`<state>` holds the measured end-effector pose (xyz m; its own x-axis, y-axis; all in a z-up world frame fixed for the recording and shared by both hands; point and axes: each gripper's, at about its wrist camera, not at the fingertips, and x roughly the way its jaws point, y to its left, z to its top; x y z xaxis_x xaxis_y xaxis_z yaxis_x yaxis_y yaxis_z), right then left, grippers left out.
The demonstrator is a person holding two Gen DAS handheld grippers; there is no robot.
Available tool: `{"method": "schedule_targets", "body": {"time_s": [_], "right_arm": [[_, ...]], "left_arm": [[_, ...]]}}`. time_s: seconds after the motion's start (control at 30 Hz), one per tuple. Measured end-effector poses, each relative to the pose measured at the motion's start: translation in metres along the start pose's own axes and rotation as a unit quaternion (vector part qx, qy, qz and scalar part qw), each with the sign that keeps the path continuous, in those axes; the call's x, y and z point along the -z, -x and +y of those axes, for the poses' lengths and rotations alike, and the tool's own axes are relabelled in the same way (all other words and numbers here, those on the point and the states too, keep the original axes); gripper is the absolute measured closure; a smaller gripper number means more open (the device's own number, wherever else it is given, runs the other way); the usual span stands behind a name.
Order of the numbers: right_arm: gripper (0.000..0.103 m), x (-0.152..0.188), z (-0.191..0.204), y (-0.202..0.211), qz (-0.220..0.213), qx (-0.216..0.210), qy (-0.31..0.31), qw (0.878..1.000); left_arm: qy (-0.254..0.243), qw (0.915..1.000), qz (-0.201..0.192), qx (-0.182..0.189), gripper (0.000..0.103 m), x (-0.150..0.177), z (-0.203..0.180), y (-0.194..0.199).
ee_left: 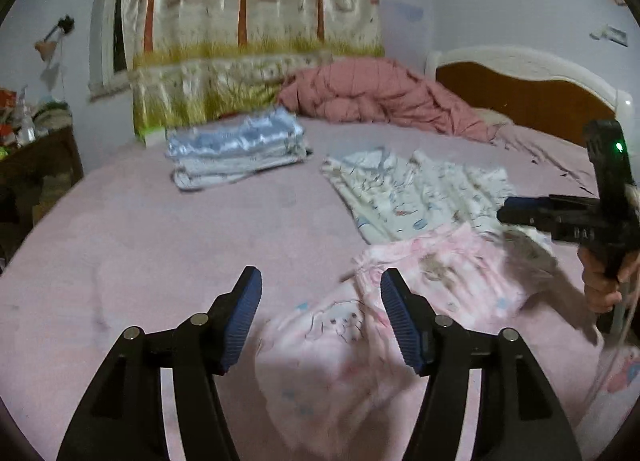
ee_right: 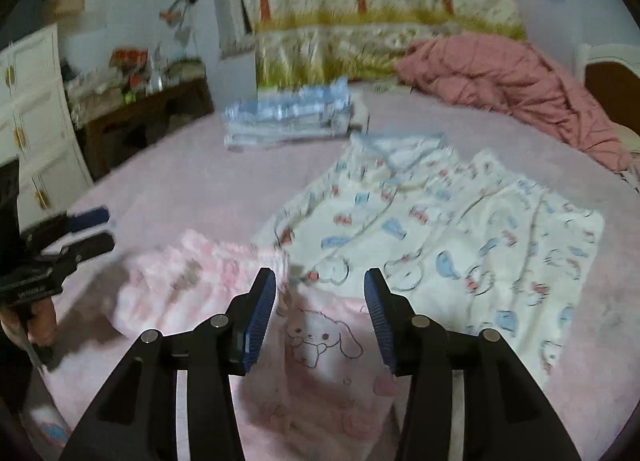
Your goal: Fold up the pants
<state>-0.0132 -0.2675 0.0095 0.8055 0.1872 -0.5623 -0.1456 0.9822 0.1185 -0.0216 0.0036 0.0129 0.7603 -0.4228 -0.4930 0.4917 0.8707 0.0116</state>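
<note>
**A:** Gripper status?

**B:** Left gripper (ee_left: 321, 281): jaws apart, blue pads bare, nothing clamped. It hangs over the near end of the pink pants (ee_left: 360, 333); the cloth shows through the gap below but the pads don't press it. Right gripper (ee_right: 320, 281): same, jaws apart with nothing between the pads, hovering above the pants (ee_right: 320, 341) where the puppy print sits.

**A:** Where are the pants exactly?

**B:** Near side of the bed (ee_left: 140, 241), lying on the pink sheet, bunched rather than flat. In the right wrist view a crumpled part runs off to the left, and the printed part lies straight under the jaws.

**A:** Neighbours?

**B:** White printed garment (ee_right: 460, 229) just beyond the pants, to the right, spread out; its near edge meets the pants and I can't tell which lies on top. Folded blue-and-white stack (ee_left: 236, 153) farther back and left, well apart from both. Rumpled pink quilt (ee_left: 380, 97) at the far right by the headboard (ee_left: 520, 97). Tree-print curtain (ee_left: 248, 21) behind the bed.

**A:** Can the grippers see each other?

**B:** Yes. From the left camera the right unit sits at the right edge with a hand (ee_left: 600, 281) on its grip. From the right camera the left unit is at the left edge, hand (ee_right: 40, 321) partly visible. Both frames blurred.
</note>
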Motion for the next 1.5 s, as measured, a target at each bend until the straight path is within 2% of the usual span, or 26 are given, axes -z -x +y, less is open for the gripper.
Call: {"method": "schedule_targets", "body": {"time_s": [0.1,0.17,0.27,0.3,0.4,0.5,0.63,0.7,0.77,0.87,0.9,0.93,1.0,1.03,1.13,1.23,1.37,1.5], "right_arm": [[0.054,0.004,0.003,0.026,-0.030,-0.011,-0.017,0.999],[0.054,0.017,0.006,0.041,-0.038,-0.024,-0.031,0.998],[0.054,0.035,0.015,0.054,-0.041,-0.022,-0.027,0.999],[0.054,0.042,0.020,0.056,-0.039,-0.022,-0.016,0.999],[0.057,0.055,0.031,0.058,-0.030,-0.015,0.006,0.999],[0.058,0.066,0.034,0.049,-0.001,-0.024,0.003,1.000],[0.058,0.076,0.037,0.034,0.033,0.000,0.017,0.999],[0.058,0.080,0.036,0.026,0.051,0.002,0.017,0.999],[0.060,0.082,0.034,0.020,0.063,0.008,0.013,0.998],[0.061,0.082,0.034,0.017,0.058,0.017,0.007,0.998],[0.068,0.083,0.034,0.018,0.050,0.019,0.006,0.999],[0.084,0.082,0.036,0.019,0.044,0.025,0.007,0.999],[0.099,0.083,0.040,0.019,0.036,0.037,0.019,0.998],[0.100,0.083,0.041,0.019,0.034,0.043,0.022,0.998],[0.101,0.083,0.045,0.020,0.025,0.062,0.034,0.997],[0.101,0.080,0.041,0.027,0.005,0.092,0.022,0.996],[0.101,0.076,0.035,0.037,-0.015,0.105,0.008,0.994],[0.101,0.076,0.037,0.036,-0.013,0.125,0.022,0.992]], "left_arm": [[-0.017,0.9996,0.005,0.024,0.057,0.010,-0.012,0.017],[-0.022,0.9983,0.021,0.049,0.070,0.021,-0.021,0.021],[-0.017,0.9957,0.043,0.080,0.084,0.036,-0.032,0.020],[-0.015,0.9949,0.051,0.086,0.085,0.040,-0.033,0.017],[-0.012,0.9959,0.064,0.063,0.087,0.046,-0.036,0.008],[-0.006,0.9959,0.076,0.048,0.087,0.050,-0.033,-0.001],[-0.009,0.9962,0.077,0.038,0.086,0.053,-0.034,-0.007],[-0.018,0.9966,0.075,0.030,0.081,0.054,-0.038,-0.008],[-0.031,0.9965,0.073,0.025,0.069,0.056,-0.042,-0.009],[-0.049,0.9961,0.072,0.014,0.068,0.059,-0.048,-0.010],[-0.050,0.9961,0.072,0.012,0.068,0.059,-0.048,-0.011],[-0.046,0.9961,0.074,0.011,0.068,0.060,-0.047,-0.012],[-0.033,0.9959,0.084,0.003,0.085,0.060,-0.042,-0.017],[-0.023,0.9957,0.089,-0.003,0.097,0.060,-0.039,-0.019],[-0.004,0.9960,0.089,0.009,0.099,0.060,-0.032,-0.018],[-0.010,0.9974,0.071,-0.009,0.099,0.059,-0.035,-0.010],[-0.007,0.9979,0.060,-0.023,0.100,0.059,-0.035,-0.001],[0.014,0.9980,0.047,-0.040,0.100,0.061,-0.023,0.010]]}}
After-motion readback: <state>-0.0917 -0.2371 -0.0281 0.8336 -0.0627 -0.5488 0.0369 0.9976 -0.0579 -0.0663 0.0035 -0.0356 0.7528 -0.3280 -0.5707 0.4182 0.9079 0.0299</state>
